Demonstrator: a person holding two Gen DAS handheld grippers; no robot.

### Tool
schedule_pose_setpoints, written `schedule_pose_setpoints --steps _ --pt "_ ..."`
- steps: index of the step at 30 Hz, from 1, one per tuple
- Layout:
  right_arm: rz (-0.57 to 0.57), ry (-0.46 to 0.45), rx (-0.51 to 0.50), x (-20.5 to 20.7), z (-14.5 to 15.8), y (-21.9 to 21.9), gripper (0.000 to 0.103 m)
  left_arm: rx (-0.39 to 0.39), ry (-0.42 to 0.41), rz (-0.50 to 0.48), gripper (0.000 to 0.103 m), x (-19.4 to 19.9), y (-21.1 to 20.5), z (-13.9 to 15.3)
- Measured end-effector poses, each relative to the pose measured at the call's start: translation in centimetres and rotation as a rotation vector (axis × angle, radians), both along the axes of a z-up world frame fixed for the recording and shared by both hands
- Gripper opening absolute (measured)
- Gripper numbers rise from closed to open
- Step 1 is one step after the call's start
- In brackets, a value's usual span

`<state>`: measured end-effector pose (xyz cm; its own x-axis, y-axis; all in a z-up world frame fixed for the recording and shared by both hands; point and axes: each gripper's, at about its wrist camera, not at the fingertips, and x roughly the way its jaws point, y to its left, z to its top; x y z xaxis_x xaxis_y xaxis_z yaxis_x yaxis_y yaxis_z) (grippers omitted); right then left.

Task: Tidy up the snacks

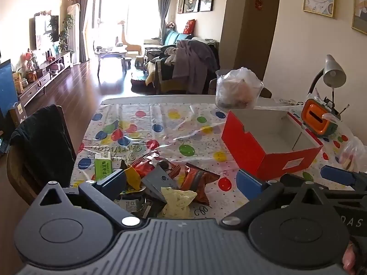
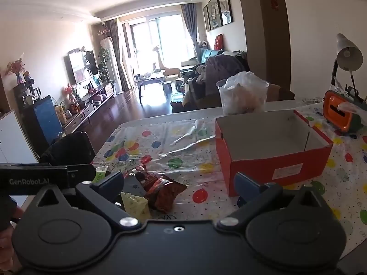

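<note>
- Snacks [image 1: 160, 181] lie in a loose heap on the desk [image 1: 174, 123], near its front left edge, on a balloon-printed cover.
- Among them are a green pack [image 1: 103, 165], red-brown bags [image 2: 164, 189] and a pale yellow packet [image 1: 176, 200].
- Red box [image 1: 270, 142] stands open-topped and looks empty, to the right of the heap and apart from it.
- Left gripper [image 1: 181, 178] hangs above the heap, fingers [image 1: 110, 178] spread wide, gripping nothing.
- Right gripper [image 2: 180, 184] sits between heap and box, fingers [image 2: 248, 185] wide apart, nothing in them.
- Behind the box stand a bag-lined clear tub [image 1: 238, 89] and an orange gadget [image 1: 317, 119].
</note>
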<state>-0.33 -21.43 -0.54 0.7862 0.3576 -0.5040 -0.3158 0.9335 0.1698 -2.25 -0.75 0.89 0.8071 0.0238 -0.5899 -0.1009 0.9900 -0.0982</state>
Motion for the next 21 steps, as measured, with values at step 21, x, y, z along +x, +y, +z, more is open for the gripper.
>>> schedule_pose_setpoints --steps 21 --pt "-0.018 -0.011 -0.033 -0.78 0.19 0.14 0.103 -0.003 0.025 0.004 0.103 -0.73 -0.13 -0.46"
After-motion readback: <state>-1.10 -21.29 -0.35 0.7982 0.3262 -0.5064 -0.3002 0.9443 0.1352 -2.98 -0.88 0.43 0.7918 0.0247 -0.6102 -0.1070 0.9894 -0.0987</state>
